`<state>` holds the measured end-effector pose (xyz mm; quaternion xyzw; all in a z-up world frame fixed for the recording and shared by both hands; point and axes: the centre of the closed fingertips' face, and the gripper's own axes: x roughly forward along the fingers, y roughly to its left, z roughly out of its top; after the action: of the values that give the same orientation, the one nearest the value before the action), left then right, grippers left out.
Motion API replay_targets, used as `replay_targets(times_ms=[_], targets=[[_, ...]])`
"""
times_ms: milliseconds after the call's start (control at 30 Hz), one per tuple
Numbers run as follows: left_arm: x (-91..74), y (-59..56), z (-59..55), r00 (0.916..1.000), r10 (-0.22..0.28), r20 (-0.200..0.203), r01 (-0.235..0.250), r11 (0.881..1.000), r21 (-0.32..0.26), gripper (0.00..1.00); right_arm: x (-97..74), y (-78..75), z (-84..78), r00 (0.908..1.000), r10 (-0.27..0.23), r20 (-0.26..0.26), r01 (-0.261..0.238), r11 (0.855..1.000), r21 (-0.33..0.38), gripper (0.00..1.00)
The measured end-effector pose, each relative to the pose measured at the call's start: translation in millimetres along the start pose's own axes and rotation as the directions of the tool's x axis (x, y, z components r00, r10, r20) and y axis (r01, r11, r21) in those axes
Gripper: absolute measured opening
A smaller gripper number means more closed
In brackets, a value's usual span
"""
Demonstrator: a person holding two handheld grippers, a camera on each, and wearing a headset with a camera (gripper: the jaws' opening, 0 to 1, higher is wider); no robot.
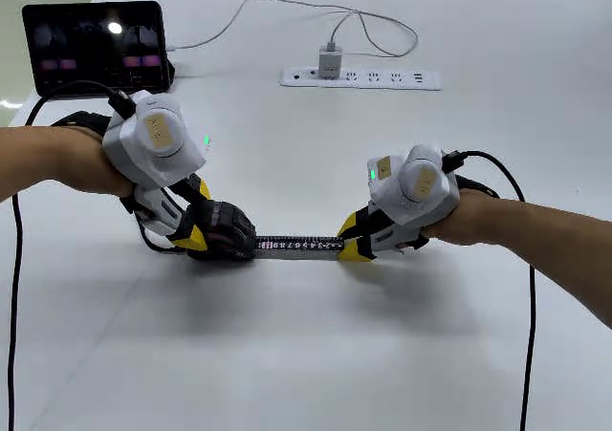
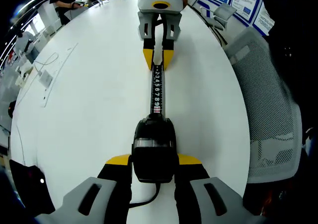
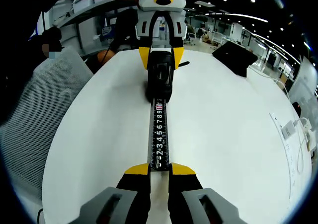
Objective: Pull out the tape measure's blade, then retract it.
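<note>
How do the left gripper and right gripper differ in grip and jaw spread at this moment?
The left gripper clamps the black case; the right gripper pinches the end of the blade. The left gripper's jaws stand wide around the bulky case, while the right gripper's are nearly together on the thin blade. Both have yellow tips, are shut on the same tape measure, and face each other along the blade over the white table.

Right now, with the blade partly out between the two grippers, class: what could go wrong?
1. The right gripper pinches only the tip of the black numbered blade; if it slips, the blade may snap back into the black tape measure case.
2. The left gripper holds that case by its sides; a harder pull could twist it out of the jaws.
</note>
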<state>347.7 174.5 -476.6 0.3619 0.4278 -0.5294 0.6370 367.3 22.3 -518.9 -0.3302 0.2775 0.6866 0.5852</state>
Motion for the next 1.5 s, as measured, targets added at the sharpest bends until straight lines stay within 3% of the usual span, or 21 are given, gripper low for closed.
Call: replay_targets(times_ms=[1500], targets=[[-0.5,-0.4,0.3,1.0,-0.005,-0.004,0.005,1.0,-0.008,0.27,-32.7,3.7,-37.8,0.9994,-0.012,-0.032,0.012,1.0,0.017,0.09]])
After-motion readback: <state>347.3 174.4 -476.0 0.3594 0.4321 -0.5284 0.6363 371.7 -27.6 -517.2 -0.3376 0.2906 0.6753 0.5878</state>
